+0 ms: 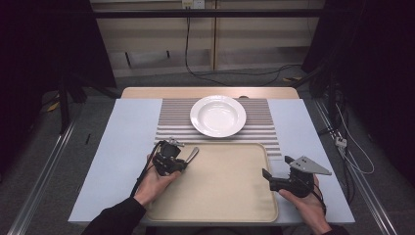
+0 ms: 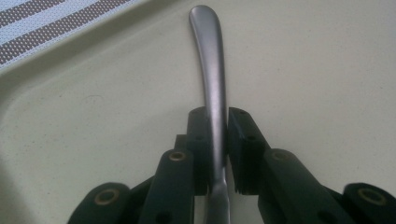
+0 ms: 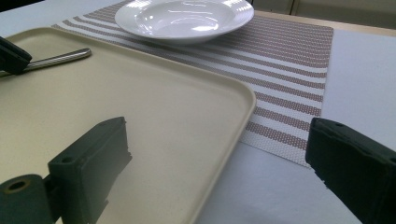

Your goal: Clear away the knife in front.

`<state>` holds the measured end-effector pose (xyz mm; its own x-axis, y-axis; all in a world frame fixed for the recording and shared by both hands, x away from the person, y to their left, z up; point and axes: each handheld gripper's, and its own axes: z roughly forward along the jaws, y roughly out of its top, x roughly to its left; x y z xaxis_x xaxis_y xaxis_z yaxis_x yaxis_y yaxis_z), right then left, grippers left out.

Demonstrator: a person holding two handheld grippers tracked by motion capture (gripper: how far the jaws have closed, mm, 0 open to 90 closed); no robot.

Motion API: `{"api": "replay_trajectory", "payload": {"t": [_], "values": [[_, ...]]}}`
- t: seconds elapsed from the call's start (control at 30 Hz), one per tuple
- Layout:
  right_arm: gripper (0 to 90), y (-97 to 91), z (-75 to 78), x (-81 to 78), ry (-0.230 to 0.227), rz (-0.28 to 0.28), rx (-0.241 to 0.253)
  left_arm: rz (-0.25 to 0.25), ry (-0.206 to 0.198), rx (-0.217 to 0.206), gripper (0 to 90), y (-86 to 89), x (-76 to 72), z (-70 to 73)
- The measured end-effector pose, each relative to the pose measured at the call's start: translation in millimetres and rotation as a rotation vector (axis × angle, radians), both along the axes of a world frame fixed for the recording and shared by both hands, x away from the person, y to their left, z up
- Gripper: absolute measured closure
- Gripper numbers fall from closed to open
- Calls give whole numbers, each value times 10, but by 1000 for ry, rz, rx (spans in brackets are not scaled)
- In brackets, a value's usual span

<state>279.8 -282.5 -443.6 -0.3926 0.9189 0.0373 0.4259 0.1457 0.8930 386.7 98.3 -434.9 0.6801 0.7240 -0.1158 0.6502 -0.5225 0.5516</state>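
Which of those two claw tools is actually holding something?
The left gripper: its jaws pinch a metal utensil handle above the tray. The right gripper stands wide open with nothing between its jaws.

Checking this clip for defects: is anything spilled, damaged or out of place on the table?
Nothing stands out. The plate sits clean and upright on the striped mat, the tray lies flat, and the left gripper holds a metal utensil handle over it.

plate (image 1: 218,115) white | tray (image 1: 220,196) beige | mat (image 1: 171,120) brown-white stripes | handle (image 2: 212,70) silver | claws black | counter (image 1: 122,142) pale blue
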Motion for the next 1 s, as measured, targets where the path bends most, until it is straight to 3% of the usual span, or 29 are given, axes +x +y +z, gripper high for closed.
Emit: {"api": "replay_trajectory", "payload": {"t": [0.2, 0.37, 0.57, 0.63, 0.73, 0.9, 1.0], "values": [[61, 0, 3, -9, -2, 2, 0, -3, -6, 36, 794, 12, -53, 15], [61, 0, 4, -10, -2, 3, 0, 6, -14, 23, 791, 82, -96, 4], [61, 0, 6, -13, -4, 2, 1, -24, -39, 16, 780, 132, -125, -11], [61, -4, 4, -10, -2, 2, 2, -23, -73, 42, 724, 119, -142, -15], [61, -6, 3, -10, -1, 3, 2, -34, -82, 42, 694, 136, -140, -19], [61, -7, 6, -14, -3, 4, 3, -68, -97, -15, 498, 175, -144, -45], [61, -7, 6, -16, -3, 5, 3, -89, -139, -54, 368, 167, -151, -12]]}}
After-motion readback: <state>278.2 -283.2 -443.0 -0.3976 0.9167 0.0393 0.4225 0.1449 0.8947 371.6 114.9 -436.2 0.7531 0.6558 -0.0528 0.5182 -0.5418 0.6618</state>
